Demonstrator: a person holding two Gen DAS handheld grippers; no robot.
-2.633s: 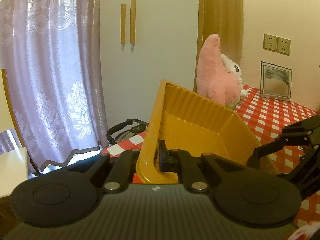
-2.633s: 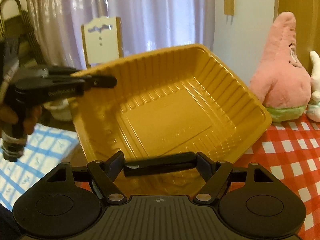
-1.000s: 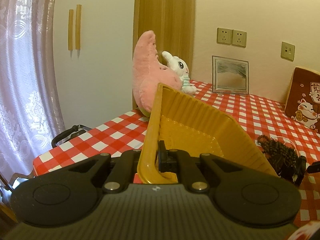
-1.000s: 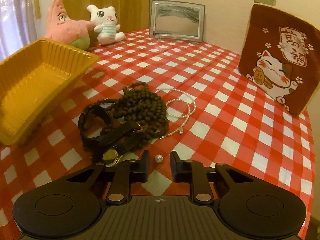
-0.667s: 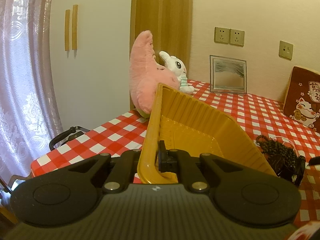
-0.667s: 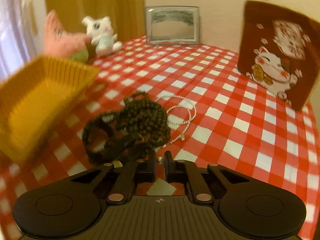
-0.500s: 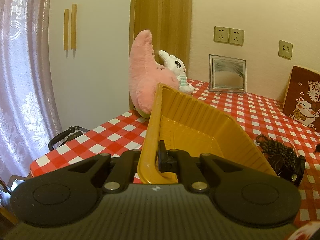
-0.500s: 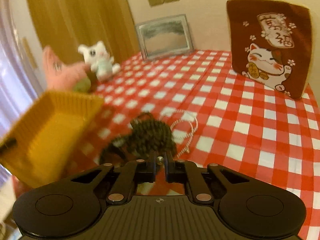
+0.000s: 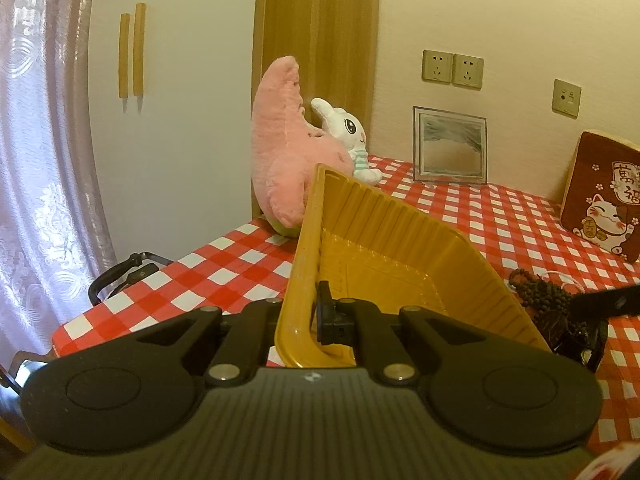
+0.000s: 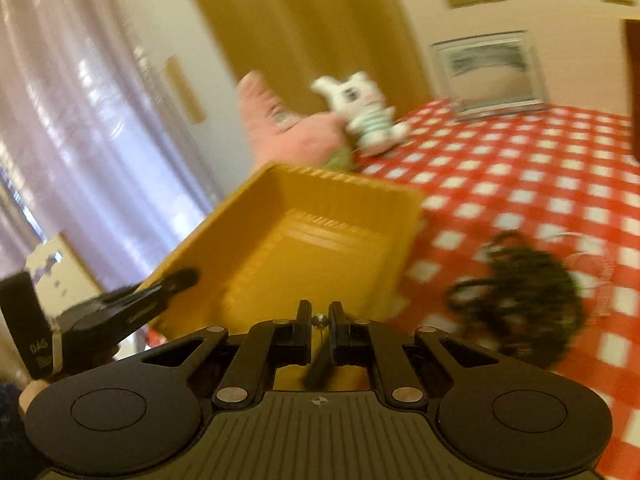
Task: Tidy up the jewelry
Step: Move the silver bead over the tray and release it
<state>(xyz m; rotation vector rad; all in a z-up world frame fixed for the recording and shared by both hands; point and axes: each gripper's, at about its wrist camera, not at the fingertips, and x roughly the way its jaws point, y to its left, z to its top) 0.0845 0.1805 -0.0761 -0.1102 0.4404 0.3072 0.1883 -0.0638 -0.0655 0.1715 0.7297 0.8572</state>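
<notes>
The right hand-held gripper (image 10: 319, 322) has just been closing, and we see it pinched on a small pearl bead (image 10: 320, 320) that sits between its two fingertips. A thin dark piece hangs below the bead; blur prevents us from telling what it is. The left hand-held gripper (image 9: 314, 316) is clamped on the near rim of the yellow tray (image 9: 384, 264), one finger inside the wall and one outside, and holds the tray tilted so that its open side faces the right hand.

The relation that governs the coming move is as follows. In the right wrist view the tray (image 10: 304, 240) lies directly ahead of the bead and slightly to the left, with its near wall just beyond the fingertips. The tray's long axis runs away from the right hand-held gripper toward the pink plush toy (image 10: 288, 136). The right hand is therefore the nearer one to the tray's floor; the left hand only supports the rim.

We judge the step in hand to be carrying the bead over the near wall for release inside the tray.

The remaining jewelry rests on the checked cloth of the bench (image 10: 520, 184), to the right of the tray: a heap of dark bead strands (image 10: 524, 292) and, just beside it, a thin pearl strand (image 10: 592, 268). In the left wrist view the same dark heap (image 9: 548, 300) lies just beyond the tray's right wall.
</notes>
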